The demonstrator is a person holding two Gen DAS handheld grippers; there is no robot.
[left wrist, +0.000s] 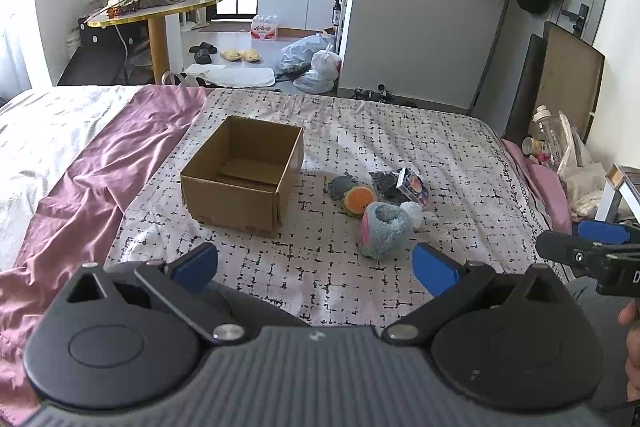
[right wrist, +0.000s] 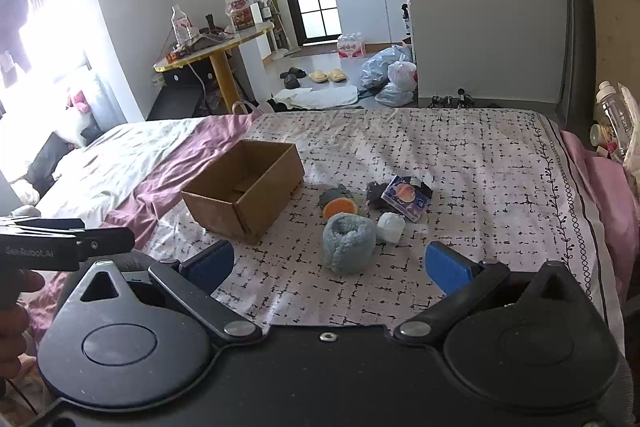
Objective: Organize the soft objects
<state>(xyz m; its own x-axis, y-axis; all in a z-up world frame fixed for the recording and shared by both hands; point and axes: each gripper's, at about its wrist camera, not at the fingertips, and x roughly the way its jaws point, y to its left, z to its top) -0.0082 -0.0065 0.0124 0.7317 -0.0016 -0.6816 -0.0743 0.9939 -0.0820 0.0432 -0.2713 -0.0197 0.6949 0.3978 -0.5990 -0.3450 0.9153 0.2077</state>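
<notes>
Both grippers, left (left wrist: 316,267) and right (right wrist: 330,265), hang spread wide and empty above the bed (right wrist: 480,163). Soft toys sit in a pile right of the empty box (right wrist: 244,191). Probably best: take the fluffy blue toy (right wrist: 349,243) first w/ the right, squeeze mid-body, lift clear, drop in box.

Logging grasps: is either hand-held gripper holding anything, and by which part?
Nothing is held. Left hand-held gripper and right hand-held gripper are both open, short of the plush toys.
</notes>
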